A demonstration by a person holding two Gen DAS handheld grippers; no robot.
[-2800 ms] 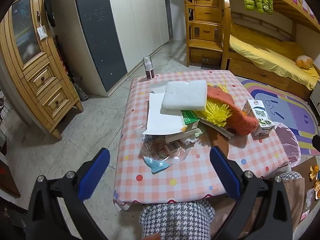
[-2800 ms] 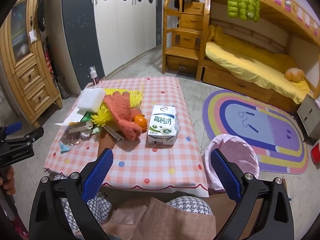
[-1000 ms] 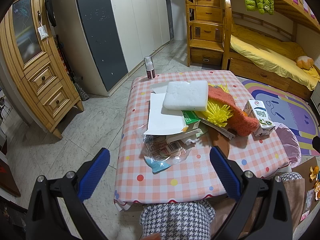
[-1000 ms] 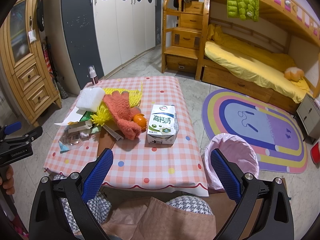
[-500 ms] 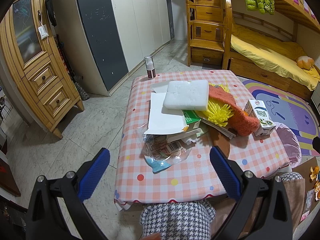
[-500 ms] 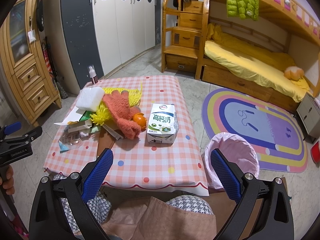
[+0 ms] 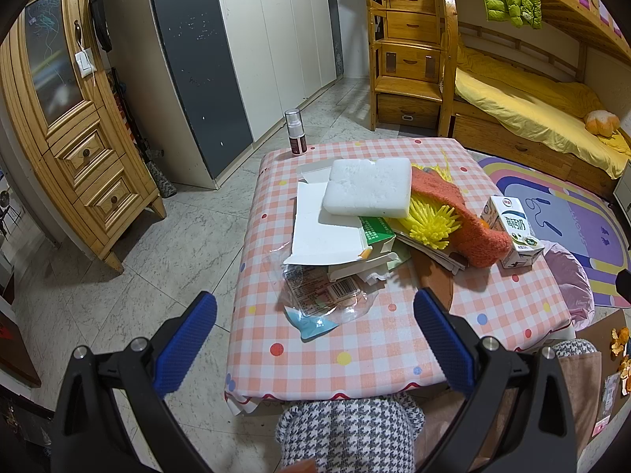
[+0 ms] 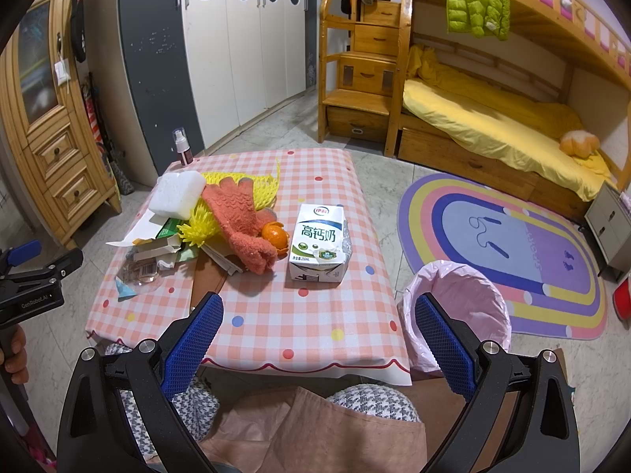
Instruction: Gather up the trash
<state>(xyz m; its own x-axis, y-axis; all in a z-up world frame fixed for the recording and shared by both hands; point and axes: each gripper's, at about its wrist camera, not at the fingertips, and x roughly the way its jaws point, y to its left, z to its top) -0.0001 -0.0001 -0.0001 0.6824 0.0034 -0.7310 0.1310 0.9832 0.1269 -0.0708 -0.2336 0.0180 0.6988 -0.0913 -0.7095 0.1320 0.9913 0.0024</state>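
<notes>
A heap of trash lies on the pink checked table (image 7: 355,351): a clear plastic wrapper (image 7: 323,295), white cardboard (image 7: 321,232), a white foam block (image 7: 368,192), yellow fruit netting (image 7: 430,224), an orange glove (image 8: 240,224), orange peel (image 8: 275,235) and a milk carton (image 8: 319,242). My left gripper (image 7: 315,341) hangs open above the table's near edge, short of the wrapper. Nothing sits between the fingers of my right gripper (image 8: 317,333), open over the table's front edge, near the carton. A bin lined with a pink bag (image 8: 457,307) stands at the table's right.
A small spray bottle (image 7: 295,132) stands on the far left corner of the table. A wooden cabinet (image 7: 75,138) and wardrobe doors (image 7: 252,39) are at the left, a bunk bed (image 8: 493,126) and a rainbow rug (image 8: 508,244) at the right. My knees (image 7: 347,433) are under the near edge.
</notes>
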